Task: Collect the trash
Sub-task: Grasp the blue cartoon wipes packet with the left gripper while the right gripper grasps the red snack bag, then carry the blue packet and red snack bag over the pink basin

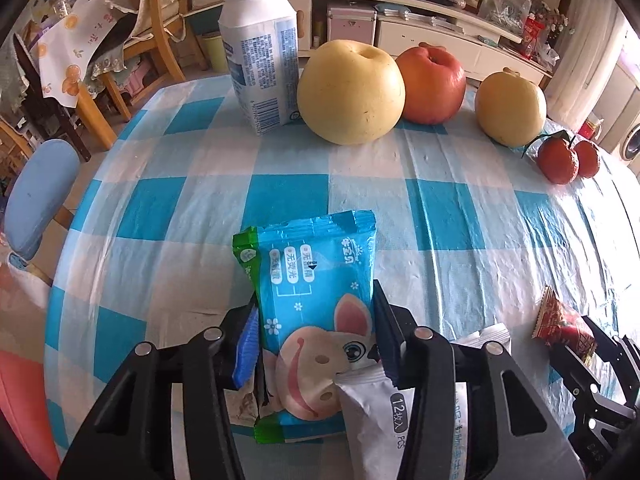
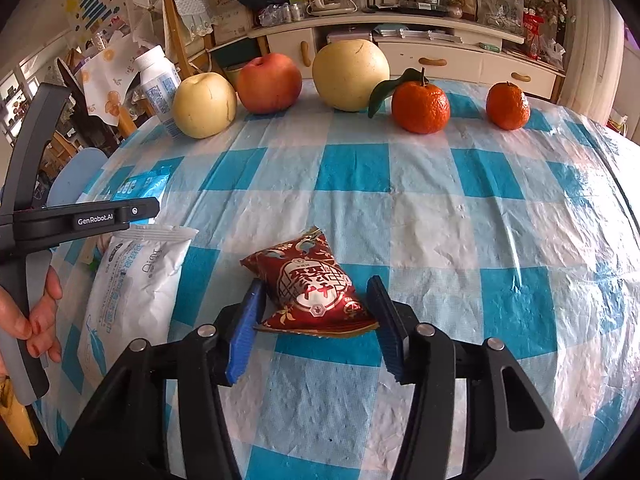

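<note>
The left gripper (image 1: 316, 344) pinches a flat blue plastic wet-wipe packet (image 1: 316, 300) with green end seams and a cartoon rabbit; both finger pads press its long sides, and it juts forward beyond the fingertips. A white-and-grey foil pouch (image 1: 376, 416) overlaps its near right corner, under the right finger. The right gripper (image 2: 316, 328) stands spread around a puffy red foil snack sachet (image 2: 316, 284) with white lettering and gold trim, lying on the blue-and-white checked plastic tablecloth (image 2: 460, 220); its left finger touches the sachet's edge, while its right finger sits just beside it, apart. Ahead of both tools the cloth lies bare up to the far edge, where a white plastic bottle (image 1: 262, 52), two yellow pears (image 1: 352, 92), a red apple (image 1: 434, 84) and two mandarins (image 2: 420, 106) line up.
</note>
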The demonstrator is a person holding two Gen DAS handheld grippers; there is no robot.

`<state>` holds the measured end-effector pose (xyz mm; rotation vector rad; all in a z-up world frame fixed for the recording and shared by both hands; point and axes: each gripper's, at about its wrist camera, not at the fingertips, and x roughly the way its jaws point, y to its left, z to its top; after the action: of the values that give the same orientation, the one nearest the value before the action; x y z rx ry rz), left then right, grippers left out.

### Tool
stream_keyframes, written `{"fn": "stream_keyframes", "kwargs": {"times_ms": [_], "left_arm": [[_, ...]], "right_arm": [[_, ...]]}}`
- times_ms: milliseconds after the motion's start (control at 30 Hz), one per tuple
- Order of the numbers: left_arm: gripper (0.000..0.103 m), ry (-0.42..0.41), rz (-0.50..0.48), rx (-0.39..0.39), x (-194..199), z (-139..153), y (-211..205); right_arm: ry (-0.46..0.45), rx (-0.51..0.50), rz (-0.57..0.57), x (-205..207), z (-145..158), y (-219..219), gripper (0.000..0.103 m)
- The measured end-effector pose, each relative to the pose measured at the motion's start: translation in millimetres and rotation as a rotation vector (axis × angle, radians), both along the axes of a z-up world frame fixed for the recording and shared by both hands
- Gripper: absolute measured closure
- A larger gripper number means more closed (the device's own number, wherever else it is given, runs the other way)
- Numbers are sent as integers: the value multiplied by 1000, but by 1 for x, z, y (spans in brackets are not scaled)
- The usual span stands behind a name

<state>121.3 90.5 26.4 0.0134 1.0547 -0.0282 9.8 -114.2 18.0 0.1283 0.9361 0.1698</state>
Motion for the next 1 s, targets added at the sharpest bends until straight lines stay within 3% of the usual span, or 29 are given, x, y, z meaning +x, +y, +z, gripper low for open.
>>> {"fn": "stream_keyframes", "kwargs": {"times_ms": [633,1000], "left_arm": [[56,-181,140,-196,-87,47,85],[56,-235,210,-236,-124,39,128]], "right_arm": [[-34,-27,46,-13,5,20,49],[-63,-61,82,-25,8,36,50]]}}
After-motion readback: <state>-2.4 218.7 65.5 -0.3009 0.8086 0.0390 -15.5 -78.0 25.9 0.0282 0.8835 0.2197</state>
